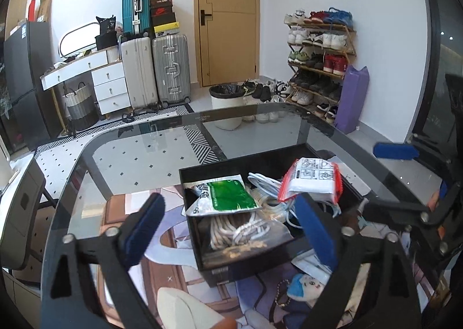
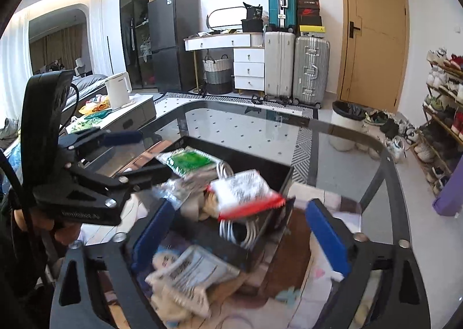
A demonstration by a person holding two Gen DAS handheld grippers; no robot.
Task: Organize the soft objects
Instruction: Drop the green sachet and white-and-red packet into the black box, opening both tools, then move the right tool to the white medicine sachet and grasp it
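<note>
A black open box (image 1: 231, 266) (image 2: 277, 168) sits on a printed mat on the glass table. It holds a green-and-white packet (image 1: 228, 194) (image 2: 189, 159), a red-edged white packet (image 1: 314, 181) (image 2: 246, 191), coiled white cables (image 1: 264, 181) and a bag of rope (image 1: 240, 229). My left gripper (image 1: 231, 224) is open, hovering over the box's near side. My right gripper (image 2: 240, 237) is open above the box's near corner. A small doll (image 1: 303, 285) and a white printed pouch (image 2: 188, 271) lie outside the box on the mat.
The glass table's rim (image 1: 139, 123) curves around the far side. A white bin (image 1: 227, 104), suitcases (image 1: 170, 68) and a shoe rack (image 1: 318, 60) stand beyond. A cream cloth item (image 1: 185, 308) lies at the near edge.
</note>
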